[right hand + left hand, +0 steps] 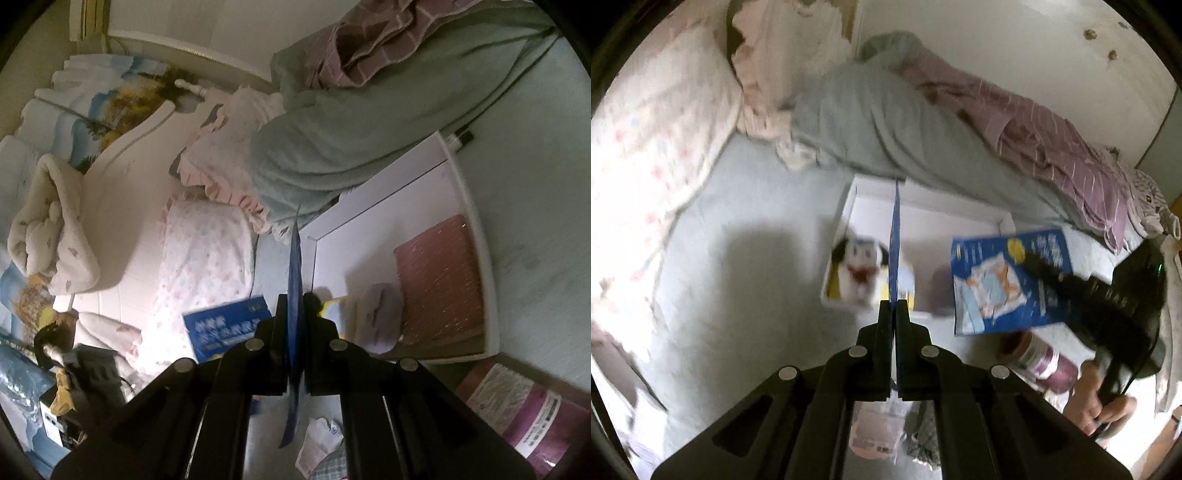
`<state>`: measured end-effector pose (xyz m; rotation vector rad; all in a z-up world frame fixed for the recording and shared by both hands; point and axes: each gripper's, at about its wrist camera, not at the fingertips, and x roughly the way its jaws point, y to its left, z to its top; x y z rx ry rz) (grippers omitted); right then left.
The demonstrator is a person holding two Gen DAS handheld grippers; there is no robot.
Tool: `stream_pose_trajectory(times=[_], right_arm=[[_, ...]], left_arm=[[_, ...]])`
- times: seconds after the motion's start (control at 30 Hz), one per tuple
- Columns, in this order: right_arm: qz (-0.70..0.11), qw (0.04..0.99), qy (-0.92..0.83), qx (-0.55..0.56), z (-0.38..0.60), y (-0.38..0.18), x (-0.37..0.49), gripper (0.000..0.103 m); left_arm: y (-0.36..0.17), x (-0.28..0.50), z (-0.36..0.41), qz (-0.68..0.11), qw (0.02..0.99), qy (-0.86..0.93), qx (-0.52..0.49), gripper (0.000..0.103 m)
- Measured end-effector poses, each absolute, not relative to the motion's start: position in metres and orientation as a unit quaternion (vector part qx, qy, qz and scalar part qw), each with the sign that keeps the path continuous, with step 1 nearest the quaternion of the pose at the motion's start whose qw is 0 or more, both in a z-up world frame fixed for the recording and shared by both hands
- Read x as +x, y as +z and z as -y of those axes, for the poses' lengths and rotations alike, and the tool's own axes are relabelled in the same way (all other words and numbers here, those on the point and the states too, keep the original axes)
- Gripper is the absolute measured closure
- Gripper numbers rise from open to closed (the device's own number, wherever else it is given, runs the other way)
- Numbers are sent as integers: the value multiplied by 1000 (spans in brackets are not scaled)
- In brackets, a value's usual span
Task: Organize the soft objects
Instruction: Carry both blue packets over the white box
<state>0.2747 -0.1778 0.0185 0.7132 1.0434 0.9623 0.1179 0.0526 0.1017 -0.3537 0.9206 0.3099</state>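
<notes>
A bed covered in a pale blue sheet fills both views. Along its far side a grey-green blanket is heaped, with a mauve striped cloth draped over it. A floral pillow is seen at the left in the left wrist view, and a pink frilled cushion lies between pillow and blanket.

A white open box rests on the sheet, just beside the blanket. Inside it, in the right wrist view, a reddish-brown flat pad and a small lilac soft item are seen; in the left wrist view a white plush dog with black ears lies at the box's near end.

Two blue packages are held above the bed — one by each gripper. The left gripper has its fingers closed narrowly on a blue flat package, seen edge-on over the box. The right gripper has its fingers clamped on a second blue package, also edge-on in its own view; from the left wrist view the printed face of this package is shown to the right of the box.

A purple-labelled packet lies on the sheet near the right hand — the image is blurred there.
</notes>
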Motion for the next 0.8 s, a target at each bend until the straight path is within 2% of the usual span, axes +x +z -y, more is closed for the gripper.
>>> stream_pose_trajectory(times=[0.23, 0.53, 0.8], right_arm=[[-438, 732, 397, 338, 197, 16, 288, 96], [-432, 761, 356, 329, 196, 3, 303, 96], [-429, 780, 336, 308, 188, -3, 302, 96]], left_arm=[[119, 162, -46, -425, 884, 148, -122, 103], [77, 226, -22, -449, 877, 153, -83, 103], [30, 260, -19, -464, 865, 82, -172, 103]])
